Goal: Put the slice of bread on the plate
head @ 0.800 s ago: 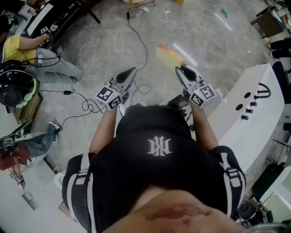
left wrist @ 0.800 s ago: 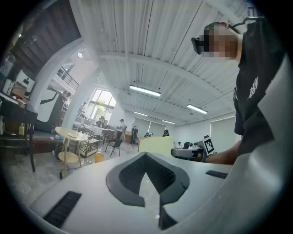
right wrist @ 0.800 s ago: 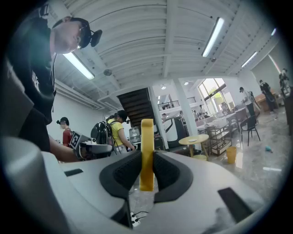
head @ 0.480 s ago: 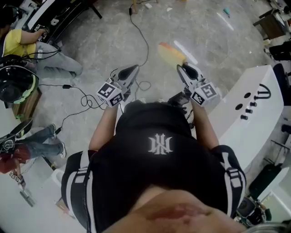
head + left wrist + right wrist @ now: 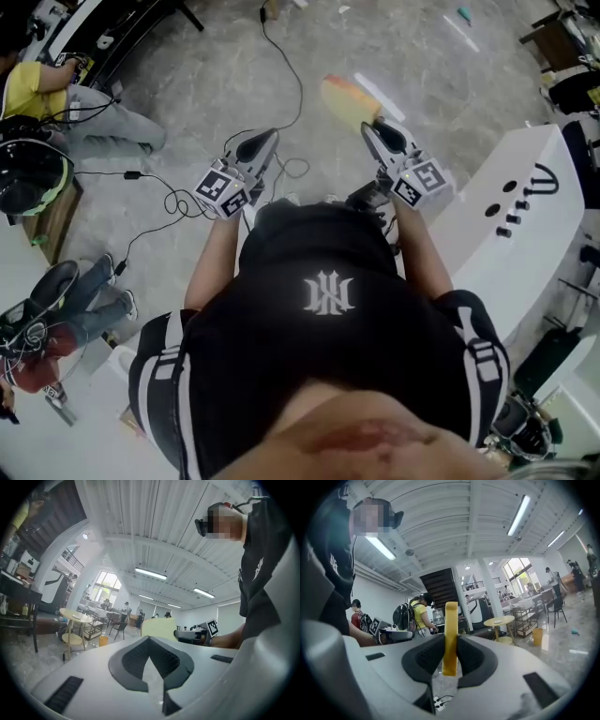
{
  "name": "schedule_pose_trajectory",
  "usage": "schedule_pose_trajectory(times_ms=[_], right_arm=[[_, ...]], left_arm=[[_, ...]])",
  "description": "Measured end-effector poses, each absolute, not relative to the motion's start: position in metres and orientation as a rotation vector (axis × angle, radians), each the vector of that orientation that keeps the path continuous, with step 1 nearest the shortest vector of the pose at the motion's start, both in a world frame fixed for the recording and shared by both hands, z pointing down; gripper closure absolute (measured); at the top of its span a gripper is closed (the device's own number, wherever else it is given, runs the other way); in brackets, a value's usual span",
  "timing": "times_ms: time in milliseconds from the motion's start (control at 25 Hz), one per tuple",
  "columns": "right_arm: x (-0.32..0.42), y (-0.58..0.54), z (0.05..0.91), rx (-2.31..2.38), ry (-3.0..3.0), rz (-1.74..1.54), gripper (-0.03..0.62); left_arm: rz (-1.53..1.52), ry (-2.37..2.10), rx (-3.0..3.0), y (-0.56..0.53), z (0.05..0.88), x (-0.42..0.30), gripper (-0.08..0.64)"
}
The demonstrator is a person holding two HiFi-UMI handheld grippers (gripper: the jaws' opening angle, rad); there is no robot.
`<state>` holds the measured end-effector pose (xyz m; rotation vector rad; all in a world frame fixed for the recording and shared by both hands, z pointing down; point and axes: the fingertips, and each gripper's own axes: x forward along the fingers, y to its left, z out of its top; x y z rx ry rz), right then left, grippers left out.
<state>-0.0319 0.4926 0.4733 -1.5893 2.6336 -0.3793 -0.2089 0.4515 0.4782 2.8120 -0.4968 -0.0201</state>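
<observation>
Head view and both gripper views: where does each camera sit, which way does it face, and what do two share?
Head view: on the person's head, facing steeply down at the floor; shows torso, forearms, left gripper, right gripper holding bread.
Left gripper view: on the left gripper, level across the room; shut empty jaws, torso at right.
Right gripper view: on the right gripper, level; jaws clamp the bread; torso at left.
Shared: bread in all three.

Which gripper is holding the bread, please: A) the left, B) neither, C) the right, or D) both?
C: the right gripper has its jaws clamped on the bread, while the left gripper has its jaws together with nothing between them.
</observation>
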Motion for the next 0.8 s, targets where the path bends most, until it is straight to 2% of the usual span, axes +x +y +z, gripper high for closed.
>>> schedule_pose_trajectory(times_ms=[800], right_arm=[[-0.02, 0.48, 0.473, -1.593, 2.622, -0.386, 0.514]], left_arm=[[0.002, -0.501, 2.795, 0.435, 0.481, -0.195, 0.554]])
